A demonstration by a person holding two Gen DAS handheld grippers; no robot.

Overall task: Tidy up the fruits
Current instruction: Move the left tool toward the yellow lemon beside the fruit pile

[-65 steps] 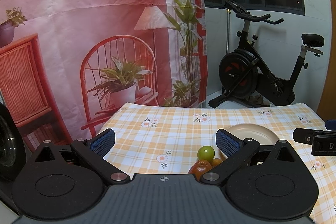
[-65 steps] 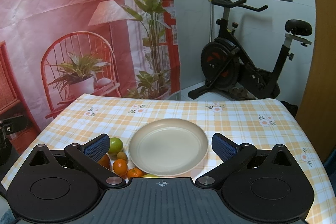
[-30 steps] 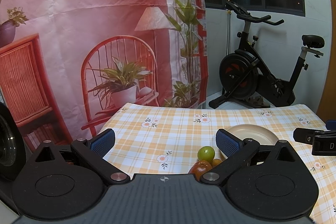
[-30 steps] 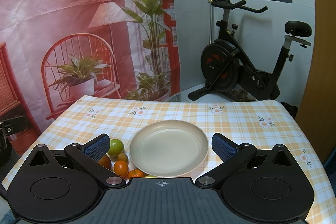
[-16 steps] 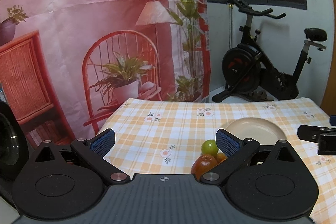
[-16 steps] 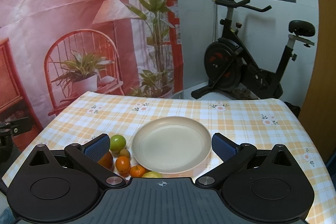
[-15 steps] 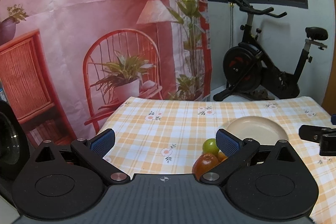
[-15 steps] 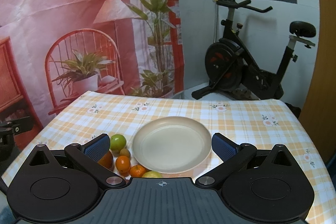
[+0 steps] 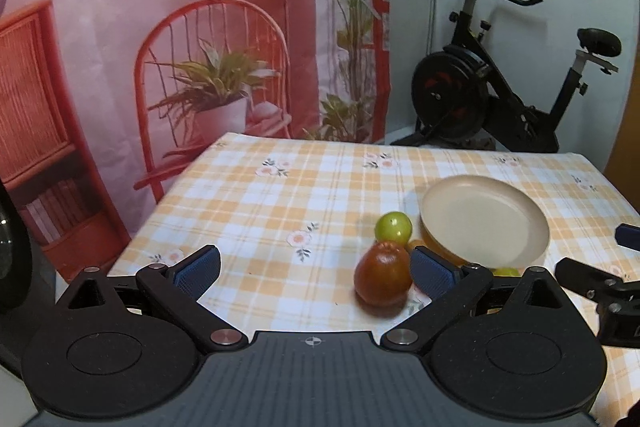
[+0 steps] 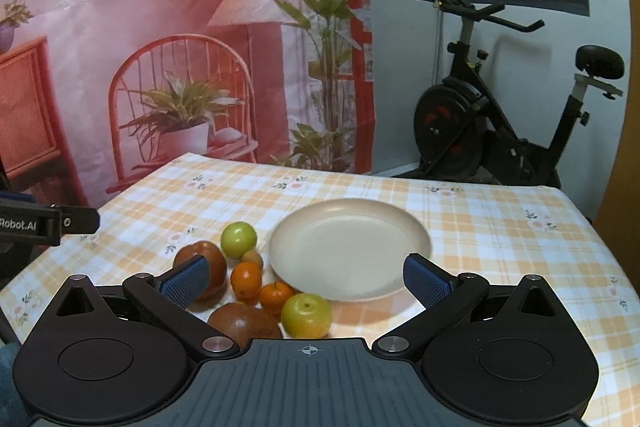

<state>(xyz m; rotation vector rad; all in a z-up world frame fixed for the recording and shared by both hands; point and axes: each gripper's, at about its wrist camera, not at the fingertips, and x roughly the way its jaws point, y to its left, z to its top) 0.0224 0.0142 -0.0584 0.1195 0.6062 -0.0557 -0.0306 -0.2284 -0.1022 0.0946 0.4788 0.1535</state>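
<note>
beige plate (image 10: 350,247) beside clustered fruits (image 10: 256,287)

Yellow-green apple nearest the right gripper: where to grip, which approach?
Take the yellow-green apple across its widest middle, coming from above. It sits stem-up, an orange crowds its left and the plate rim lies just behind, so a top approach probably avoids both.

Left hand-held gripper (image 9: 316,271) spread wide; brown fruit (image 9: 382,279) beside beige plate (image 9: 484,221).

Both wrist views low over table (image 9: 256,195), facing bike; share plate (image 10: 320,227).
</note>
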